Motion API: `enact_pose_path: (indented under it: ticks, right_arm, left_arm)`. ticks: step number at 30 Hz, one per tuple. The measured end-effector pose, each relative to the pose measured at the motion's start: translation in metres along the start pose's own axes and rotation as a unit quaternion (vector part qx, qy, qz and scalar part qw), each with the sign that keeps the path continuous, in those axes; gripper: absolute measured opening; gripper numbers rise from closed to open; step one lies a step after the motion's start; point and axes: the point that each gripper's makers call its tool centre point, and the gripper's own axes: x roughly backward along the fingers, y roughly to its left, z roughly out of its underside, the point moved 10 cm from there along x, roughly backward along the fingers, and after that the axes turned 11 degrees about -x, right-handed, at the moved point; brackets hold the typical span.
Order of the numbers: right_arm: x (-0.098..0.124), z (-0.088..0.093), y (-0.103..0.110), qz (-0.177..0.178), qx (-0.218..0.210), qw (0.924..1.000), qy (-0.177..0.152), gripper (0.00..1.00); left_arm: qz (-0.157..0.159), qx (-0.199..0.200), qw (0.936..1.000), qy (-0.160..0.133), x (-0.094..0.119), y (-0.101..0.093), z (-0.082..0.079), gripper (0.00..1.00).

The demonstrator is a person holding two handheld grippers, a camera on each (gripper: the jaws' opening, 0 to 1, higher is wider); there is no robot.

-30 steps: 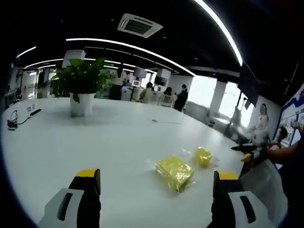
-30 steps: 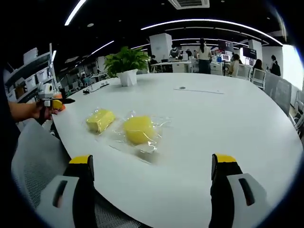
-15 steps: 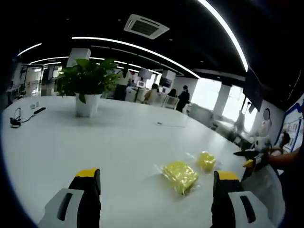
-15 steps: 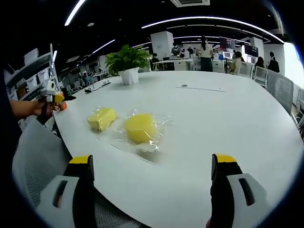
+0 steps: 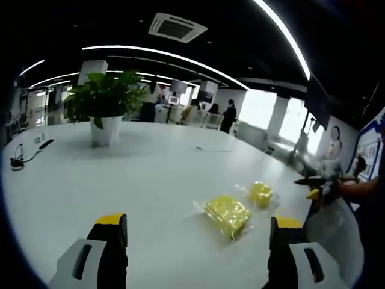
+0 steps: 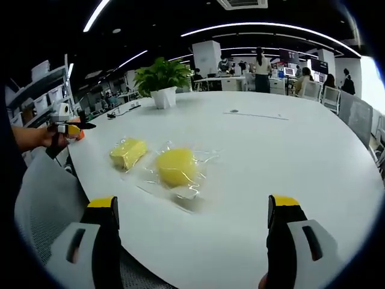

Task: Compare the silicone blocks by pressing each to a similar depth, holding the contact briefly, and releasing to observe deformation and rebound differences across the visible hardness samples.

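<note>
Two yellow silicone blocks in clear wrappers lie on a big white table (image 5: pixel 120 174). In the left gripper view the squarish block (image 5: pixel 227 213) is nearer and the rounder block (image 5: pixel 260 194) sits just beyond it. The right gripper view has the rounder block (image 6: pixel 175 166) in the middle and the squarish block (image 6: pixel 127 152) to its left. My left gripper (image 5: pixel 195 232) is open, short of the blocks and holding nothing. My right gripper (image 6: pixel 195 211) is open too, hovering over the table edge short of the rounder block. The other gripper (image 6: pixel 67 127) is at far left, held by a hand.
A potted green plant (image 5: pixel 103 108) stands in a white pot far back on the table; cables (image 5: pixel 21 155) lie at its left edge. A grey mesh chair back (image 6: pixel 42 198) stands by the table edge. People and desks fill the office behind.
Only small camera drift; the blocks lie where they were and both grippers stay open.
</note>
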Motion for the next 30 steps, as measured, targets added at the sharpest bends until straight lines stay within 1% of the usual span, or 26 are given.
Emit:
enact_pose_path:
  ticks: [2,5,8,14,15,19,22,25,30]
  right_arm:
    - [-0.001,-0.0005,0.0007,-0.001,-0.002,1.0,-0.001,0.96]
    - [-0.0015,-0.0002,0.0015,-0.001,-0.004,1.0,0.001,0.96]
    - [-0.001,0.0015,0.0032,-0.004,-0.006,1.0,0.005,0.96]
    - [0.001,0.0038,0.0027,0.001,-0.01,0.9999,0.007,0.96]
    - [0.0016,0.0041,0.002,0.005,-0.006,0.9999,0.007,0.96]
    - [0.0025,0.0051,0.002,0.003,-0.009,0.9999,0.011,0.96]
    - [0.0031,0.0049,0.0014,0.004,-0.011,0.9999,0.007,0.96]
    - [0.004,0.0043,0.0006,0.013,-0.005,0.9999,0.001,0.96]
    - [0.0051,0.0036,0.0008,0.011,-0.009,0.9999,-0.001,0.96]
  left_arm:
    - [-0.002,-0.001,1.0,0.006,-0.0004,0.0003,0.0016,1.0]
    - [-0.004,0.002,1.0,0.007,-0.001,0.0011,0.0028,1.0]
    - [-0.009,-0.001,0.9999,0.004,-0.0012,0.0008,0.0018,1.0]
    - [-0.007,0.012,0.9999,0.0,-0.003,0.0,0.0034,1.0]
    - [-0.006,0.012,0.9999,0.0,-0.0029,-0.0008,0.0031,1.0]
    - [-0.005,0.008,1.0,0.0,-0.0031,-0.0026,0.0033,1.0]
    - [-0.005,0.011,0.9999,-0.002,-0.0034,-0.0023,0.0035,1.0]
    - [-0.006,0.011,0.9999,-0.003,-0.0036,-0.0025,0.0032,1.0]
    - [-0.004,0.008,1.0,-0.002,-0.0037,-0.0038,0.003,1.0]
